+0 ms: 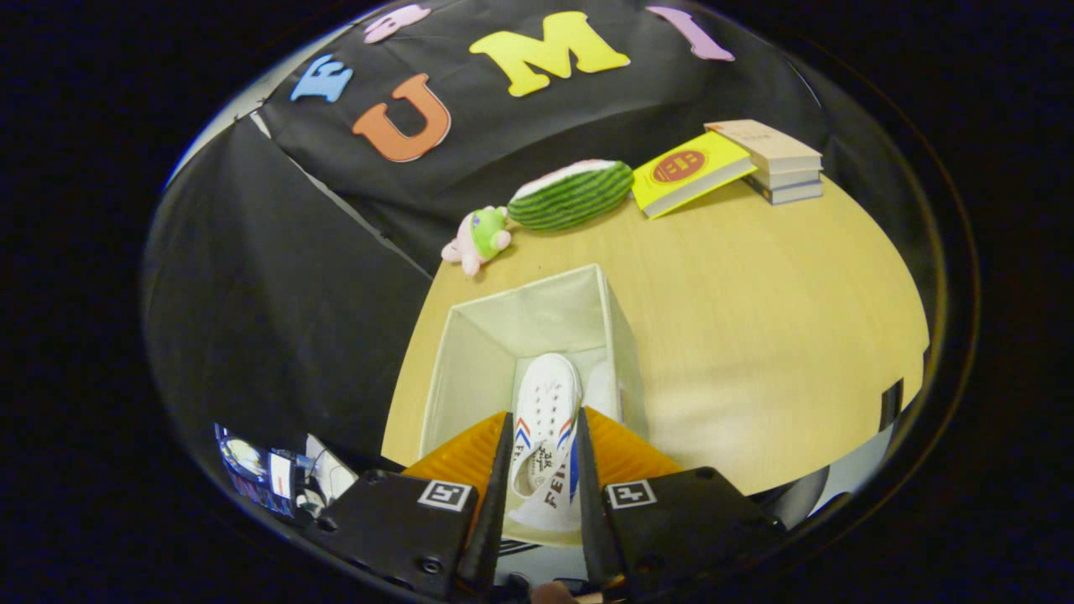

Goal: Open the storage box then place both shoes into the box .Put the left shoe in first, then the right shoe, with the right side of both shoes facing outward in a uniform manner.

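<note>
A white canvas shoe (545,419) with red and blue side stripes hangs toe-forward between my fingers, over the near part of the open storage box (470,352). My gripper (544,445) is shut on the shoe, both fingers pressing its sides near the opening. The box is cream fabric with tall walls and stands on the round wooden table (755,335). Its inside floor shows pale beyond the shoe's toe. I cannot tell whether another shoe lies in the box.
Beyond the box, at the table's far edge, lie a small plush toy (478,239), a watermelon-shaped cushion (572,195), a yellow book (690,172) and a stack of books (776,159). Bare wood spreads right of the box.
</note>
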